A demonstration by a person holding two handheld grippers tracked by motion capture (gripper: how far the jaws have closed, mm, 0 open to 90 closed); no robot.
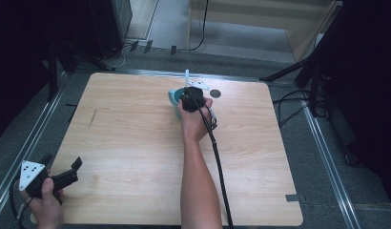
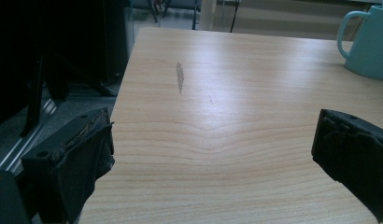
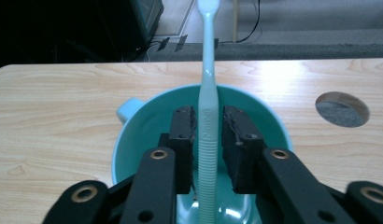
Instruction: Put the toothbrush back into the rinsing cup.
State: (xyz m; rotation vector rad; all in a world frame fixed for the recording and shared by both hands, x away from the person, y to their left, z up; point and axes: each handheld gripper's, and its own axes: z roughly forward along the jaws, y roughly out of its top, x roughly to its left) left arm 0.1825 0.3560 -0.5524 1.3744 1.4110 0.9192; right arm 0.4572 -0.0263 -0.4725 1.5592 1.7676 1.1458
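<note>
A pale wooden desk (image 1: 136,143) with a round cable hole (image 1: 215,93) near its far edge stands on grey floor (image 1: 22,138), black cables (image 1: 289,112) trailing alongside.

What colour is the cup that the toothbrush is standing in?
The cup is light teal, a blue-green. The right gripper view shows it best, with the pale toothbrush inside.
</note>
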